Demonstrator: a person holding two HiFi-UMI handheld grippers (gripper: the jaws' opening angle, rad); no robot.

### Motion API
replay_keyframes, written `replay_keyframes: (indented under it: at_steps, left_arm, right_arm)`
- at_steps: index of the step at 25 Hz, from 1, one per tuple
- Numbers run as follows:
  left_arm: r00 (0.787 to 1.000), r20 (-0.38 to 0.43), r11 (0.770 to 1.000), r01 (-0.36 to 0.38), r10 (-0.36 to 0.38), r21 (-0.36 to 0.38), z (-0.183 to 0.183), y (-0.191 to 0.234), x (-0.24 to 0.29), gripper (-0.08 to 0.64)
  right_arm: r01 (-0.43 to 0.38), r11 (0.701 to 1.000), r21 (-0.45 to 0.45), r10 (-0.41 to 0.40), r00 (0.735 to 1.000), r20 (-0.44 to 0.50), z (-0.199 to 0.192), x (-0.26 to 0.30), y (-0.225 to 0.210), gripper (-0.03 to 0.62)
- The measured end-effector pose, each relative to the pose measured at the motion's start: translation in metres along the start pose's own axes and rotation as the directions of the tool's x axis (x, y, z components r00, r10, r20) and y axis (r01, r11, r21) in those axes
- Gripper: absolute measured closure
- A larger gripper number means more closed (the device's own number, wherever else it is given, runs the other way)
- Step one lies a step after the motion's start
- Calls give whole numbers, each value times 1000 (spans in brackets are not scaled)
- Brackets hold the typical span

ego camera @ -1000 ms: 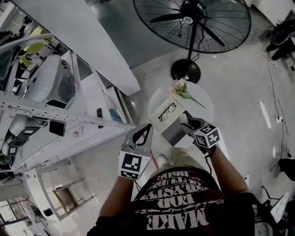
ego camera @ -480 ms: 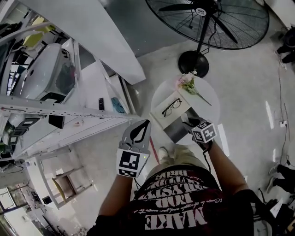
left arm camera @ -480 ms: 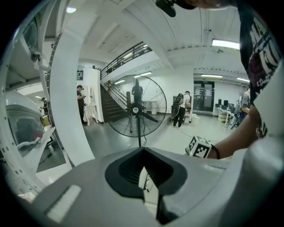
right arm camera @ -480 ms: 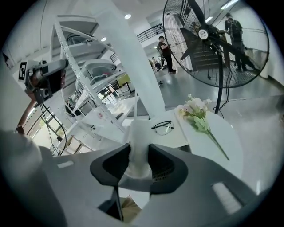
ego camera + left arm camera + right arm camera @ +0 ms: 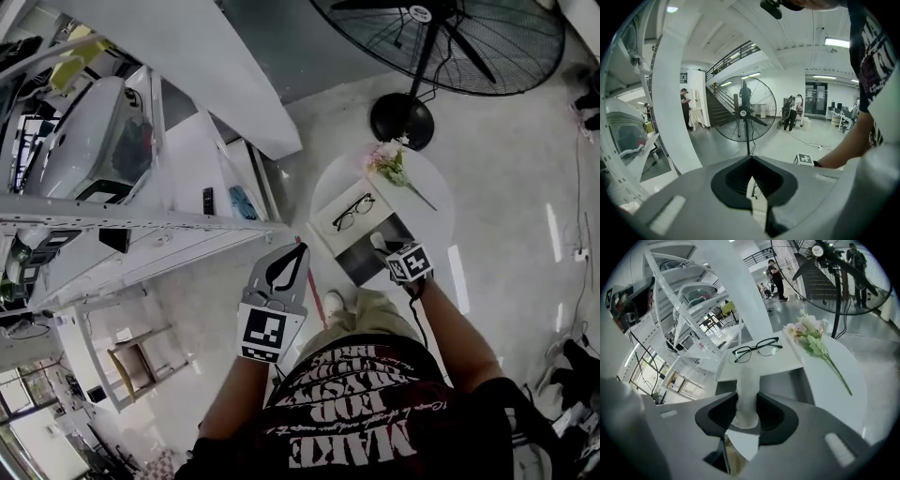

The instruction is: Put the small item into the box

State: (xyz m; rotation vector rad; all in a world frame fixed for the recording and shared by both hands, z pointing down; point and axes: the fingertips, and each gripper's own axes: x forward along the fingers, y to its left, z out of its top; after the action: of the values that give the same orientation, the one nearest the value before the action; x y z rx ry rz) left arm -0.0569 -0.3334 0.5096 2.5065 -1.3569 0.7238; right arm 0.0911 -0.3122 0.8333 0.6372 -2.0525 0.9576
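Observation:
A grey box (image 5: 367,259) with a white lid panel (image 5: 339,204) sits on the round white table (image 5: 433,221). Black glasses (image 5: 354,212) lie on the lid. My right gripper (image 5: 379,244) is at the box's near edge, shut on a small white item (image 5: 746,390) that sticks out over the grey part of the box (image 5: 783,383). In the right gripper view the glasses (image 5: 757,348) lie just beyond that item. My left gripper (image 5: 297,249) is left of the table, off the floor, jaws shut with nothing held. In its own view the left gripper (image 5: 751,158) points toward the table.
A pink flower sprig (image 5: 394,167) lies at the table's far side. Behind the table stands a big floor fan (image 5: 422,56). White shelving and frames (image 5: 141,234) fill the left. A wooden chair (image 5: 136,361) stands lower left. People stand far off in the hall (image 5: 791,112).
The table and box look smaller and farther in the head view. My right gripper stays at the box's near edge with the white item. The left gripper has hardly moved.

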Motion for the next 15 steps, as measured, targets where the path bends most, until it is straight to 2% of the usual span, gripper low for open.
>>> replay_keyframes:
  at_steps: [5, 6, 7, 8, 13, 15]
  left_arm:
    - [1000, -22, 1000, -8, 8, 10, -7, 1, -11, 560]
    - [1000, -25, 1000, -8, 8, 11, -9, 1, -13, 560]
    - [1000, -27, 1000, -7, 7, 12, -11, 0, -16, 560]
    - [1000, -28, 1000, -6, 6, 14, -12, 0, -18, 560]
    - [1000, -3, 1000, 6, -6, 26, -12, -4, -30, 560]
    - [1000, 14, 1000, 18, -18, 25, -10, -6, -34, 560]
  right_arm:
    - [36, 998, -53, -38, 998, -43, -9, 19, -5, 424]
    - [49, 996, -73, -52, 998, -47, -10, 21, -5, 369]
    - [55, 994, -92, -60, 997, -52, -12, 22, -4, 270]
    - [58, 993, -106, -64, 996, -55, -13, 23, -2, 215]
    - [112, 989, -98, -112, 994, 10, -8, 1, 5, 202]
    - [113, 990, -82, -109, 993, 49, -4, -14, 12, 216]
